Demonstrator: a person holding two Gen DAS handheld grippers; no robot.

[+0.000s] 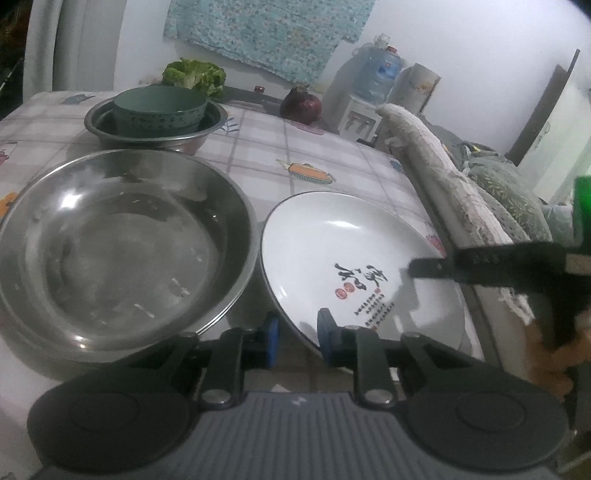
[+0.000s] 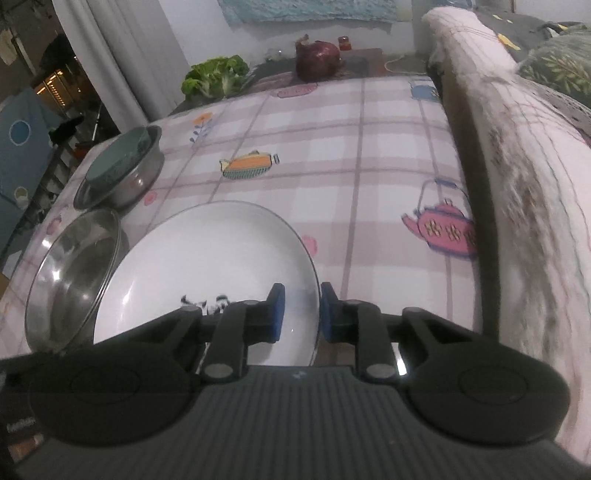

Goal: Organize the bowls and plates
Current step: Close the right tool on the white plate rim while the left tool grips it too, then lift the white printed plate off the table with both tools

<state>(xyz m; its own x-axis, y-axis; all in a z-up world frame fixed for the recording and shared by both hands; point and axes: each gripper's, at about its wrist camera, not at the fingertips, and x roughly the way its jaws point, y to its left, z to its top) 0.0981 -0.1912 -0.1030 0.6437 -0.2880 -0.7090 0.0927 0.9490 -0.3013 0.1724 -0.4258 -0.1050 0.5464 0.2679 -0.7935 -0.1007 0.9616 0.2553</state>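
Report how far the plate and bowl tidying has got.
Done: the green bowl sits nested in the small steel bowl. In hand: the left gripper and right gripper both clamp the white plate's rim. Left: stacking that plate with the large steel plate beside it.

A table with a checked cloth [image 2: 369, 155] with teapot pictures stands by a white wall [image 1: 461, 44]. A blue patterned cloth [image 1: 266, 29] hangs on the wall. A water cooler [image 1: 373, 85] stands in the corner. A sofa [image 2: 524, 155] is beside the table. The light is dim.
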